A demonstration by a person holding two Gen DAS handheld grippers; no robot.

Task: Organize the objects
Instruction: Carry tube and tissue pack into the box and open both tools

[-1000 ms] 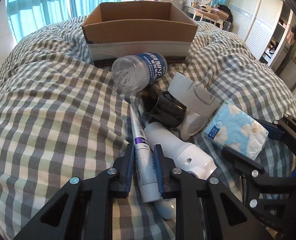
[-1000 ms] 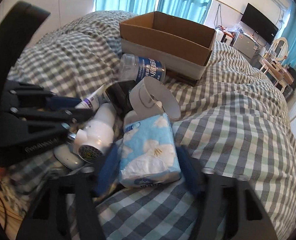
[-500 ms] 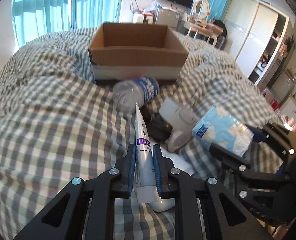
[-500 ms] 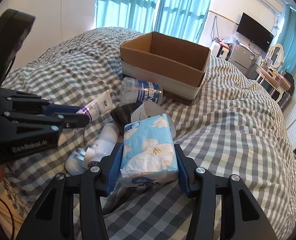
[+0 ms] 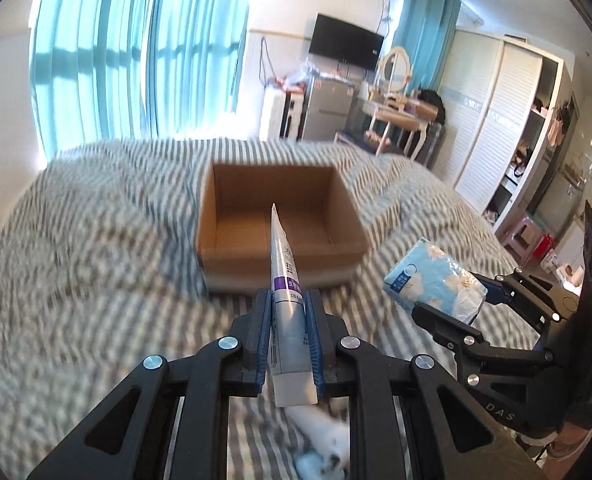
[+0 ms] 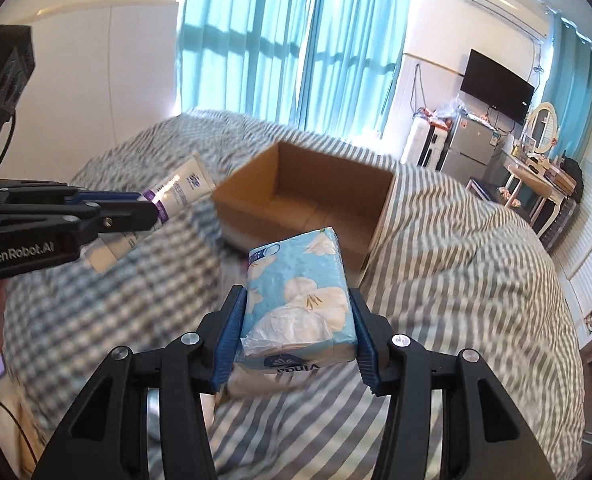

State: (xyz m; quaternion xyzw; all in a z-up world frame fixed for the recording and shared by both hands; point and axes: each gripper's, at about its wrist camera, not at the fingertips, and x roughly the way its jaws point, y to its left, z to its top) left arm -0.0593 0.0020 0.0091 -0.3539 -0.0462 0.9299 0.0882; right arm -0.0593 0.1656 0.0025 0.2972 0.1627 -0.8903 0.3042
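The left gripper (image 5: 288, 330) is clamped on a white and purple tube (image 5: 286, 280), nozzle aimed at the cardboard box (image 5: 280, 224) ahead. The right gripper (image 6: 294, 322) pinches a blue floral tissue pack (image 6: 298, 300) between its pads, raised above the checked blanket (image 6: 456, 264). The box interior looks bare, though blur softens it. Both items hang just short of its near wall.

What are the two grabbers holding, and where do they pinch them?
The left gripper pinches a white tube near its flat crimped end. The right gripper squeezes a blue flowered tissue pack by its two long sides.
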